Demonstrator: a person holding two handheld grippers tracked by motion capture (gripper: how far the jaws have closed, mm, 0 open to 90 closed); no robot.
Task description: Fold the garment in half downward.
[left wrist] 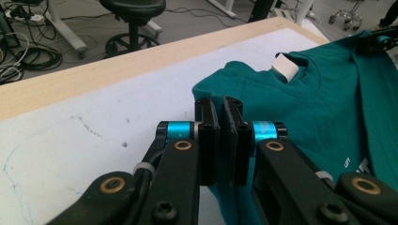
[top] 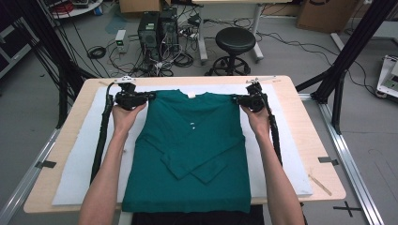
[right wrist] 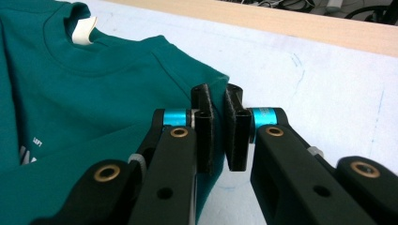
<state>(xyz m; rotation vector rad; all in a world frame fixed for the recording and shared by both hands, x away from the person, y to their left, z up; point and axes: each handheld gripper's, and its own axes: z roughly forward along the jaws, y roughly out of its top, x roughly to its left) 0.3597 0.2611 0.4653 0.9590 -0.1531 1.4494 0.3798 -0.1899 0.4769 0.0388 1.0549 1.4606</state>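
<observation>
A dark green long-sleeved shirt [top: 192,150] lies flat on a white mat [top: 80,159], collar at the far side, both sleeves folded across its front. Its white neck label [left wrist: 286,66] shows at the collar. My left gripper [top: 152,95] is at the shirt's left shoulder corner, and in the left gripper view [left wrist: 220,117] its jaws are shut on the green fabric. At the right shoulder corner, my right gripper [top: 234,98] pinches the shirt's edge [right wrist: 217,101] between nearly closed jaws. Both forearms reach in from the near edge.
The mat covers most of a wooden table [top: 309,136]. Beyond the far edge stand a black stool [top: 234,42], computer towers [top: 157,28] and loose cables on the floor. Black frame posts [top: 347,51] rise at both sides of the table.
</observation>
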